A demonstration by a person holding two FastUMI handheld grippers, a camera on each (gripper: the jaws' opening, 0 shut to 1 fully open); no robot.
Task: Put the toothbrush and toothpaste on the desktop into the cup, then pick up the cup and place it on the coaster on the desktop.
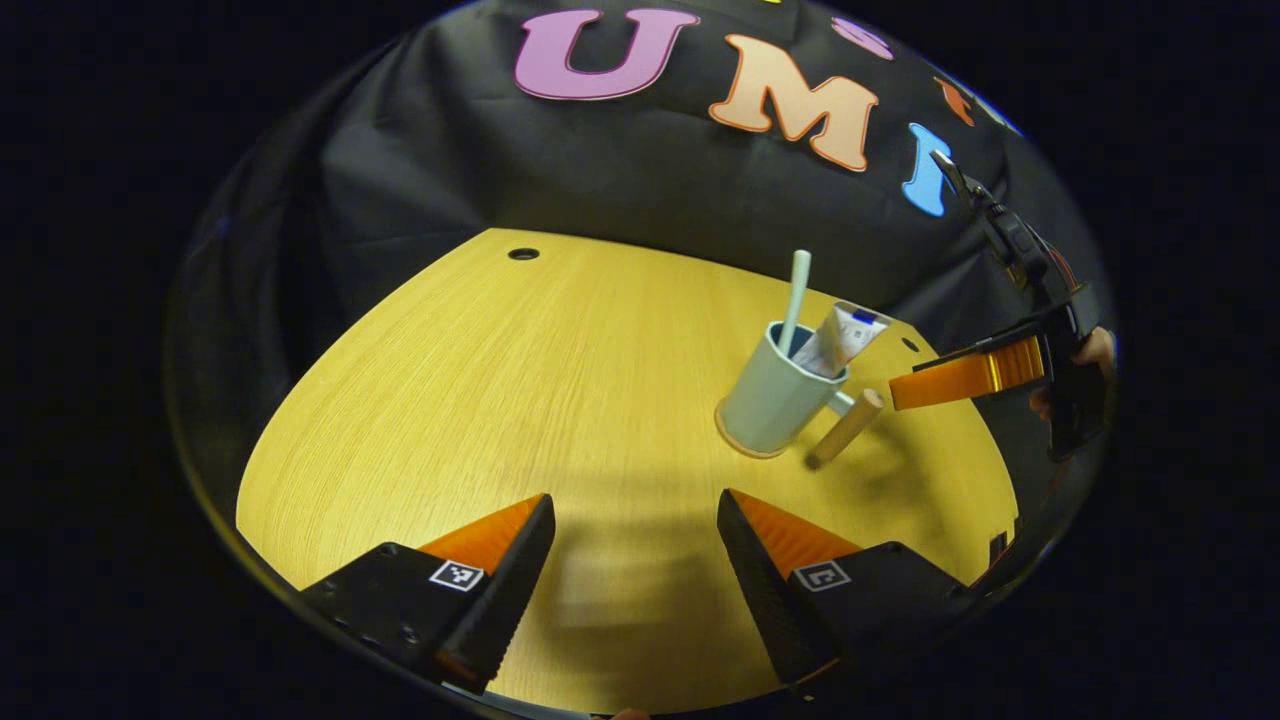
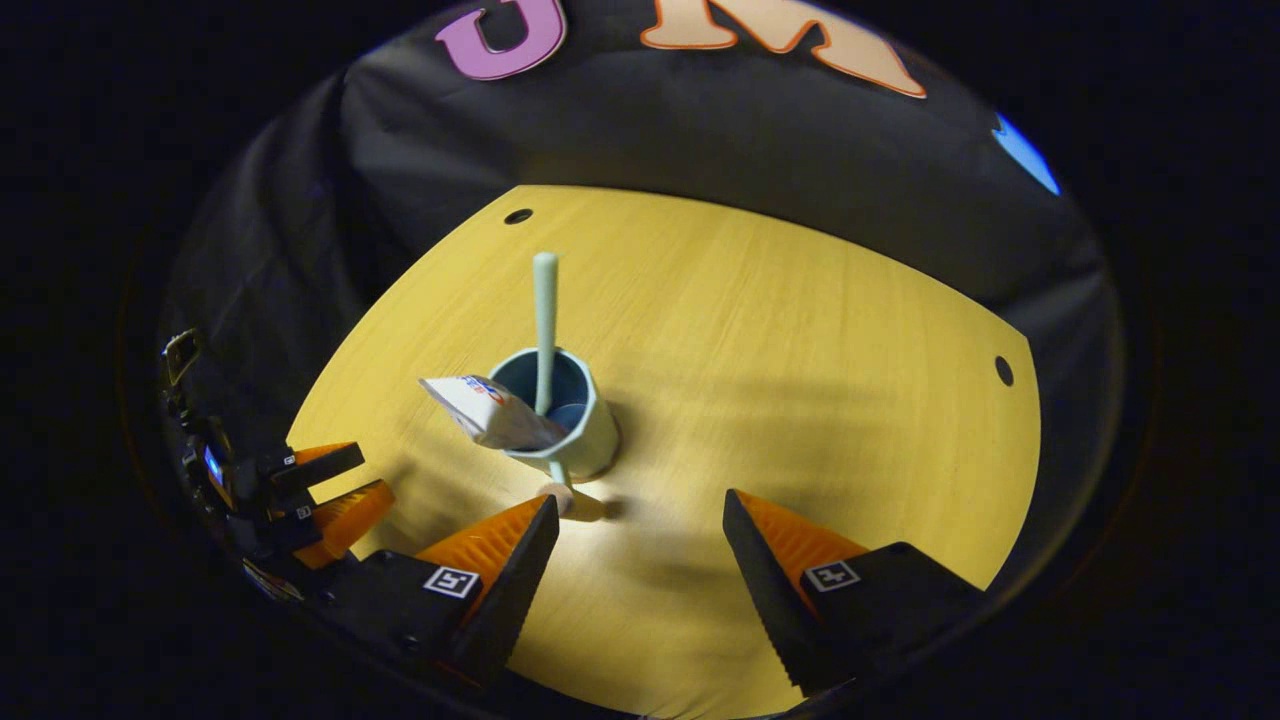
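- desktop (image 1: 560,400): a pale wooden top with small dark holes near its far edge, set against the black cloth wall.
- left gripper (image 1: 636,560): its two fingers are spread wide apart with nothing between them, low over the bare wood; the cup stands ahead of it and to its right, well apart. in the right gripper view it appears at the far left edge, beside the table.
- right gripper (image 2: 640,565): fingers likewise spread, nothing held; the cup stands just ahead of its left finger, whose tip sits next to the cup's wooden handle. in the left gripper view it reaches in from the right, a hand behind it, one finger pointing at the handle.
- cup (image 1: 775,395): a light blue-green mug standing upright on a thin round tan coaster (image 1: 735,444), whose edge peeks out under its base; its wooden handle sticks out sideways.
- toothpaste (image 1: 842,340): a white tube leaning inside the cup, its flat end over the rim.
- toothbrush (image 2: 545,320): a pale green handle standing in the cup, rising well above the rim.
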